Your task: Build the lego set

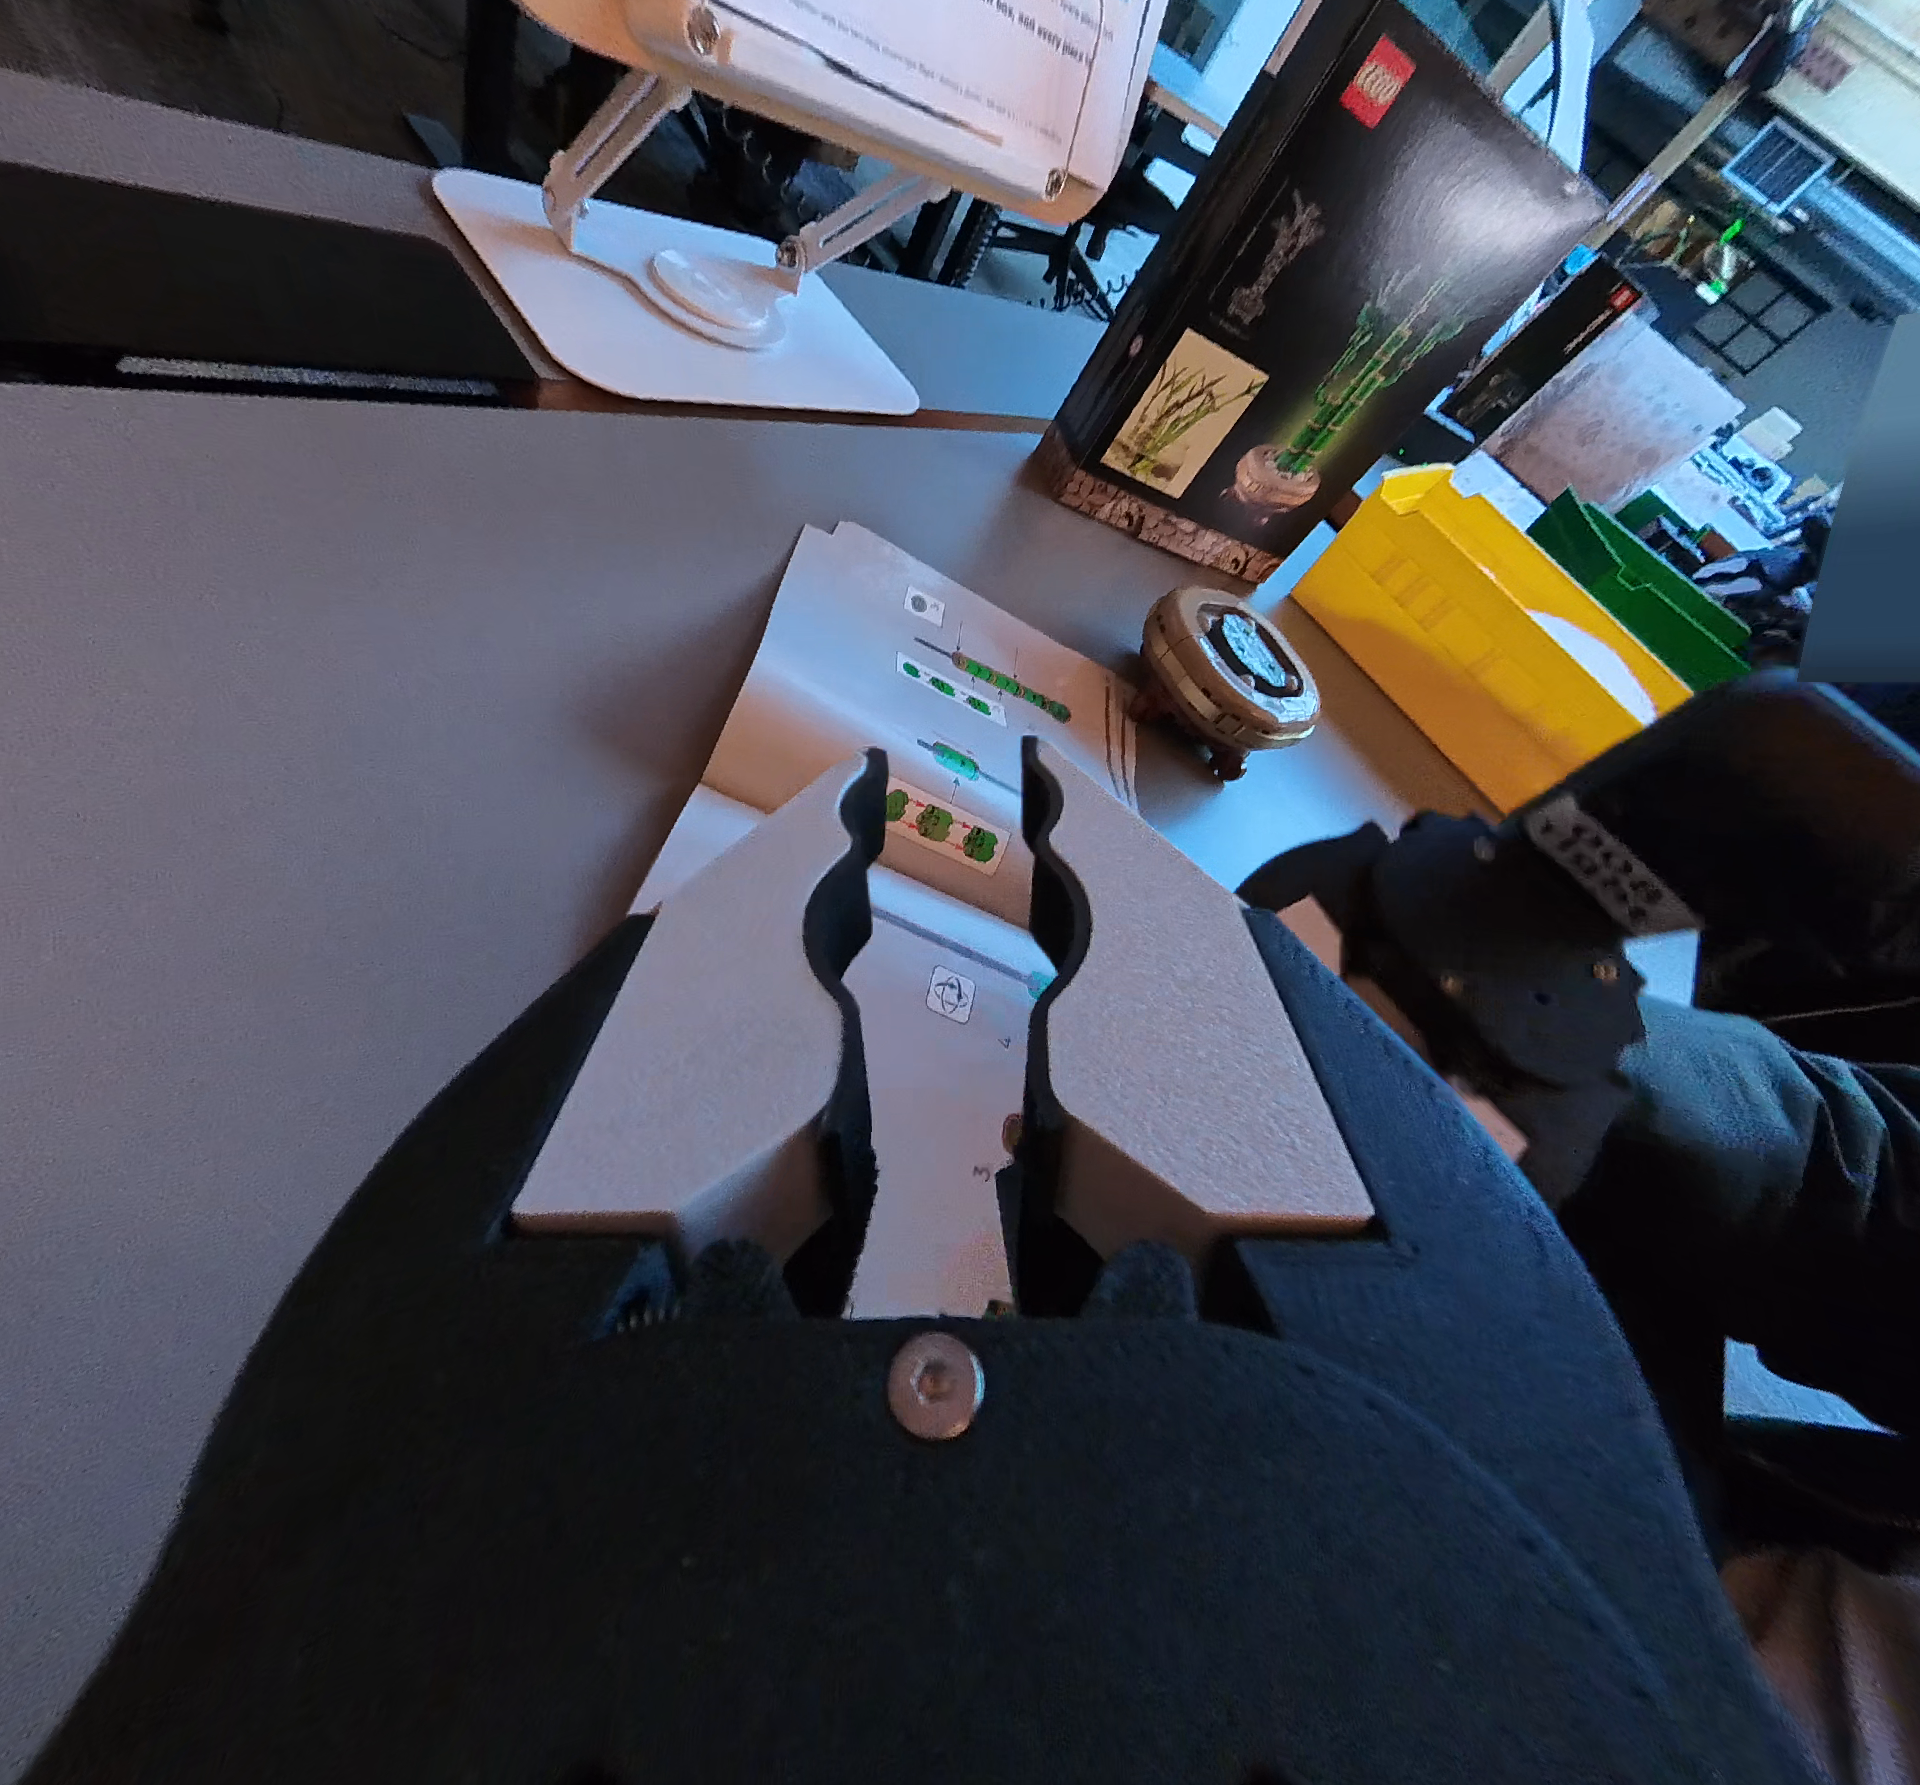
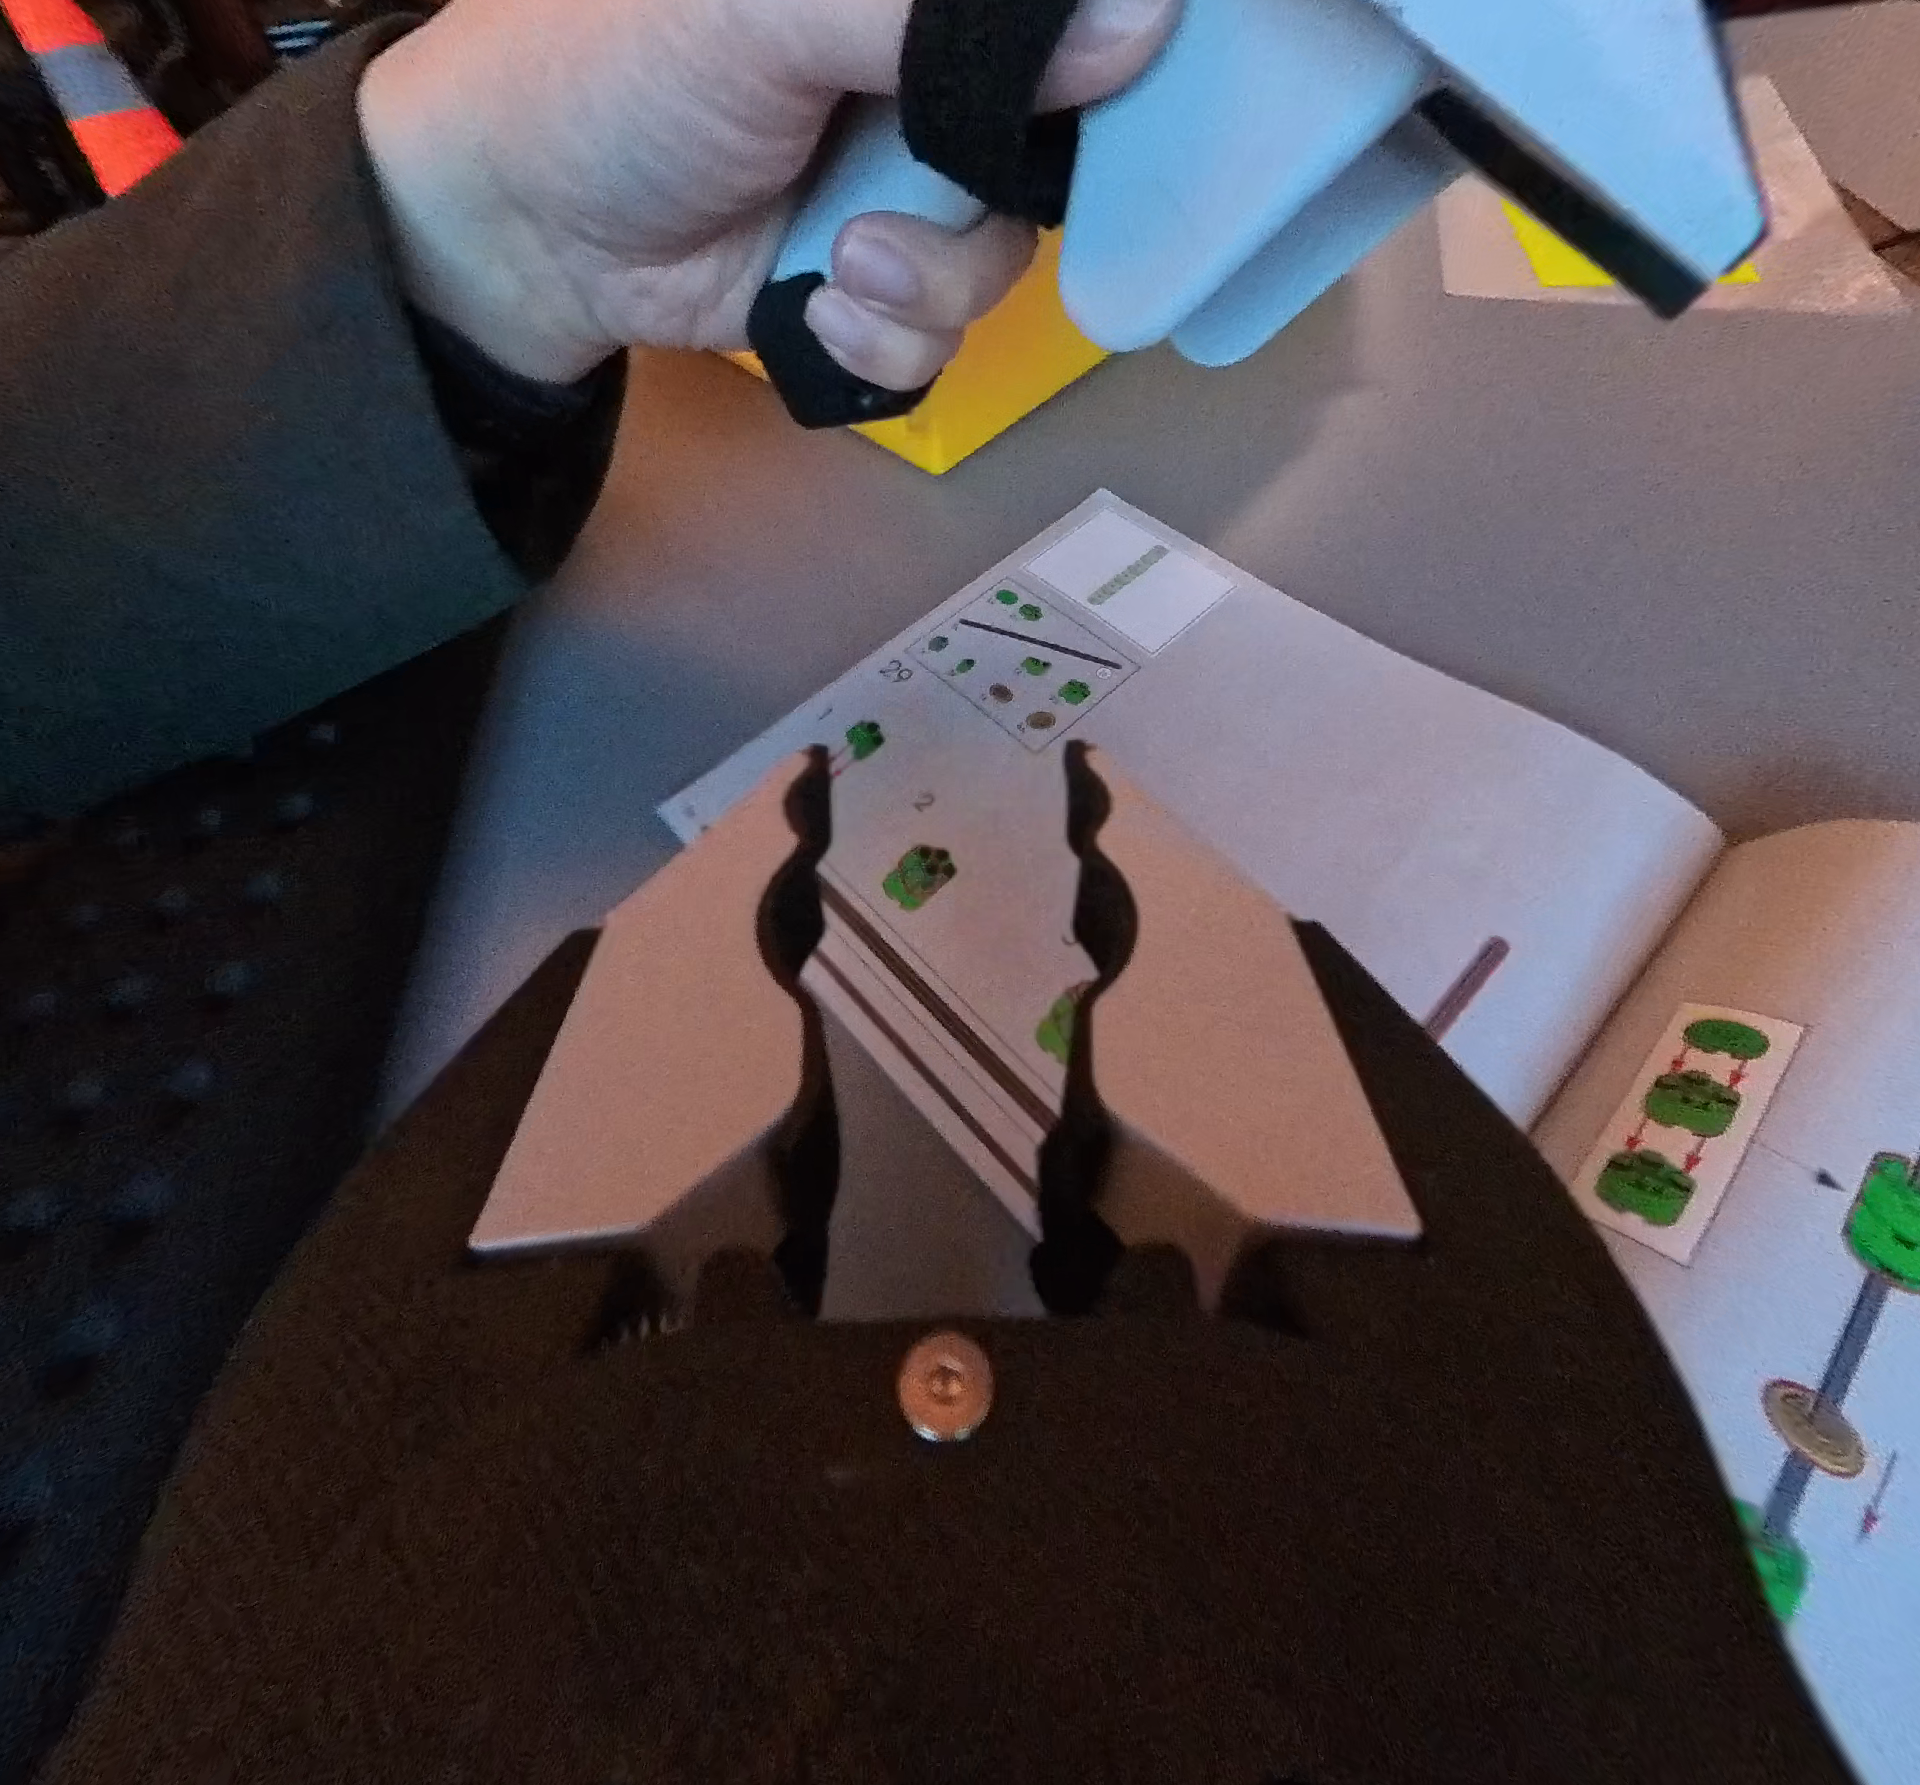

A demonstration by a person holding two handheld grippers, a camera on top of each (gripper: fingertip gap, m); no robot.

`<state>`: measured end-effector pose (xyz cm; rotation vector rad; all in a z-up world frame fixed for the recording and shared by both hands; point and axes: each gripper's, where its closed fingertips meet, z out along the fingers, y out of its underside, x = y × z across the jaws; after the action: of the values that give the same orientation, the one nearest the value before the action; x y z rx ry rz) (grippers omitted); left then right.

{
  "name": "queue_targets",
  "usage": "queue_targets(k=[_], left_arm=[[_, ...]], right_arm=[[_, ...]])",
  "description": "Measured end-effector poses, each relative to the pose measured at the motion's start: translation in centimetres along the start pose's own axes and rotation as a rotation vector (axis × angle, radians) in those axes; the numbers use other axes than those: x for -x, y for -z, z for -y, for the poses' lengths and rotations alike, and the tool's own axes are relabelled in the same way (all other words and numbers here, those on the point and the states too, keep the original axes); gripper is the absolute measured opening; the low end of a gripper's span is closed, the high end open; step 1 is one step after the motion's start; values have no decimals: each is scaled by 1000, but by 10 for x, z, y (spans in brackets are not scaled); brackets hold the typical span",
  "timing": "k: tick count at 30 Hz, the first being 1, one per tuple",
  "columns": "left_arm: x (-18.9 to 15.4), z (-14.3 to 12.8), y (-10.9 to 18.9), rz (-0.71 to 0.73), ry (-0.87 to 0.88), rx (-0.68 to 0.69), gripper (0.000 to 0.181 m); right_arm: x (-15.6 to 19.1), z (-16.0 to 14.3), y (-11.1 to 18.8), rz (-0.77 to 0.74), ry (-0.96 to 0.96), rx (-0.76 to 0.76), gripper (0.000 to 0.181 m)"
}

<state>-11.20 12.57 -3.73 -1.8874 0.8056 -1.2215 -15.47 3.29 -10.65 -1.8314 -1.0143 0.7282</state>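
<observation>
On the counter point(image 1: 312, 696), the left hand-held gripper point(image 1: 948, 769) hovers over the open booklet point(image 1: 862, 634), jaws apart and empty. Right of it: pot point(image 1: 1231, 681), box point(image 1: 1340, 281), yellow bin point(image 1: 1455, 613). The right hand-held gripper point(image 2: 940, 764) gapes empty too.

An open instruction booklet point(image 1: 862, 686) is lying flat on the grey table, its pages showing green stacked pieces on a long rod. Just beside it, a round tan lego base point(image 1: 1231, 681) with a dark, pale-centred top is standing on small brown feet. Behind both, the dark set box point(image 1: 1330, 281) is standing upright, picturing green bamboo stalks.
</observation>
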Motion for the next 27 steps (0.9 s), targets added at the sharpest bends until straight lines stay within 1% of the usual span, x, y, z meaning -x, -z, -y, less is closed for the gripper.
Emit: queue_targets(k=[2, 3, 5, 8, 10, 12, 19, 22, 27], left_arm=[[0, 4, 3, 3, -2, -22, 24], [-1, 5, 4, 3, -3, -27, 24], [-1, 6, 4, 4, -5, -32, 24], [-2, 6, 4, 2, -6, -29, 24], [-1, 5, 4, 3, -6, -26, 24], [-1, 5, 4, 5, -5, -26, 24], [3, 2, 2, 10, 5, -17, 23], [4, 2, 2, 13, 6, -16, 23], [4, 2, 3, 15, 7, -17, 23]], right_arm=[[0, -3, -15, -65, -74, 25, 76], [2, -9, -22, -91, -106, 61, 90], [9, -22, -34, -101, -139, 150, 102], [8, -38, -40, -149, -158, 246, 116], [5, -41, -41, -185, -118, 256, 116], [2, -44, -42, -219, -70, 270, 112], [1, -44, -43, -224, -79, 267, 110], [-2, -43, -40, -232, -89, 255, 98], [-4, -42, -39, -233, -82, 249, 85]])
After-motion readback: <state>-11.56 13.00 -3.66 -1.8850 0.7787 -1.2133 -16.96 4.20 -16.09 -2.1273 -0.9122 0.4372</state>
